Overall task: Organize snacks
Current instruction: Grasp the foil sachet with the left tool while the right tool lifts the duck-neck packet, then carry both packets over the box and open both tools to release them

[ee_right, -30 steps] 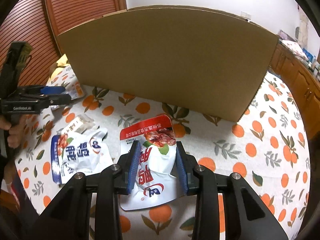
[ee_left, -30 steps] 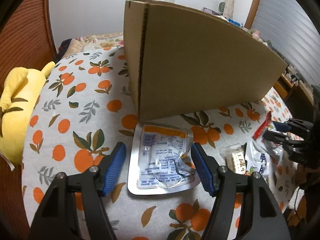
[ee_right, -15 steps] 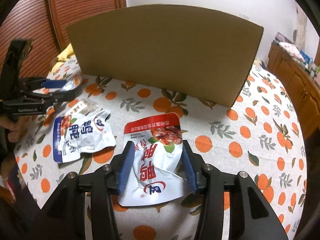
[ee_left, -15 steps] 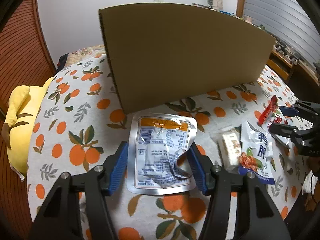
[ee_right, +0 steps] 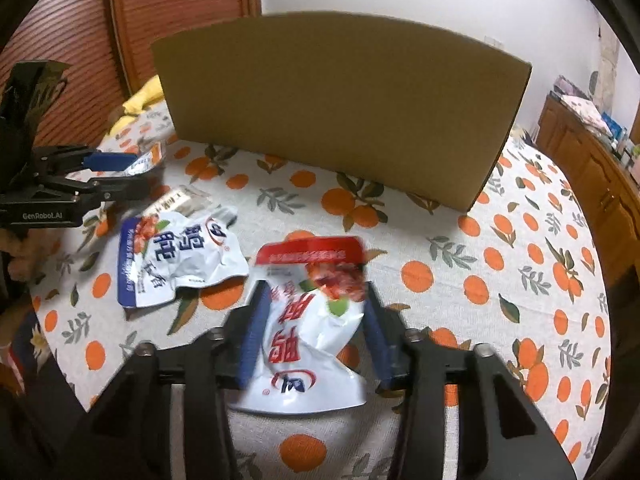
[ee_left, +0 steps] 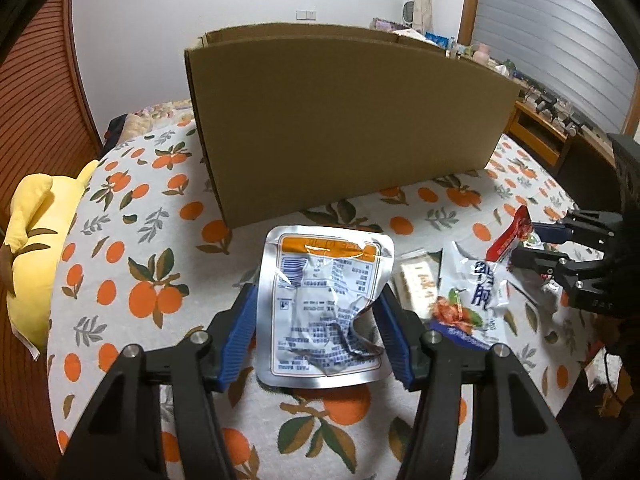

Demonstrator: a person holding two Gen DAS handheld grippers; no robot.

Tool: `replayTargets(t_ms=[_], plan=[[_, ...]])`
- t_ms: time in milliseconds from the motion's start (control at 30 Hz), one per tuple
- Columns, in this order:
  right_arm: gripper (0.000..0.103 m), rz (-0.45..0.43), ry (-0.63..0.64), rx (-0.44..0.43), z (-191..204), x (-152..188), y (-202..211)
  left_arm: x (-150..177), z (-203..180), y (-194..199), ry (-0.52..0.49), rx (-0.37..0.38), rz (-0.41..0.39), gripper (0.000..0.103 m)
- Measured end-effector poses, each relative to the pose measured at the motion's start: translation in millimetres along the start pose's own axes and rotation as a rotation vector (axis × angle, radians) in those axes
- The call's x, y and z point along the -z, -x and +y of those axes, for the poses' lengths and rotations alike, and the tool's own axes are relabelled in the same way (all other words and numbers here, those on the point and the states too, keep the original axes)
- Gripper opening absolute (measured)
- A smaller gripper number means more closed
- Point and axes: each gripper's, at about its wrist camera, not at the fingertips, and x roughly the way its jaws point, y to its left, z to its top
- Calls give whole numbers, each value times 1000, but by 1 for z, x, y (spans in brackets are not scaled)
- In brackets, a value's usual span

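Bedroom-like room, white walls, reddish slatted door panels. Work surface: table under a white cloth printed with oranges and leaves (ee_left: 132,280). A large cardboard box (ee_left: 344,120) stands upright at 12 o'clock in both wrist views, its plain side wall facing the cameras; the inside is not visible. A yellow plush toy (ee_left: 36,248) lies at 9 o'clock at the table edge in the left wrist view.

Left gripper (ee_left: 316,320): blue pads on either side of a silver foil pouch (ee_left: 324,304) with an orange band at the top, printed back facing up. The pads press on both side edges and the pouch is crumpled between them; clamped on it. The pouch's lower edge casts a shadow on the cloth.

Right gripper (ee_right: 312,332): jaws closing, with a white pouch with a red top band (ee_right: 312,320) between them. The picture is motion-blurred; both pads meet the pouch's sides and it is creased there.

On the cloth between the two grippers: a white-and-blue snack pouch (ee_right: 176,260) at 10 o'clock from the right gripper, and touching its far edge a small beige wrapped bar (ee_right: 180,202). Both lie flat, ungripped, short of the box.
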Motion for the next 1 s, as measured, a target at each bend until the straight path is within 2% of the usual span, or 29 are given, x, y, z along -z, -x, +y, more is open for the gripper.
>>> replayTargets(t_ms=[300, 367, 433, 467, 700, 1000], plan=[[27, -35, -31, -37, -4, -4, 8, -4, -6, 9, -11, 4, -26, 57], [21, -57, -40, -47, -5, -5, 13, -4, -7, 12, -10, 8, -33, 57], [8, -75, -49, -63, -8, -10, 20, -5, -9, 14, -8, 14, -39, 57], [5, -76, -50, -63, -8, -11, 21, -5, -10, 14, -10, 15, -40, 57], [3, -76, -46, -95, -5, -15, 27, -7, -14, 18, -15, 19, -51, 57], [1, -104, -7, -67, 2, -20, 38, -13, -17, 30, -17, 29, -82, 57]])
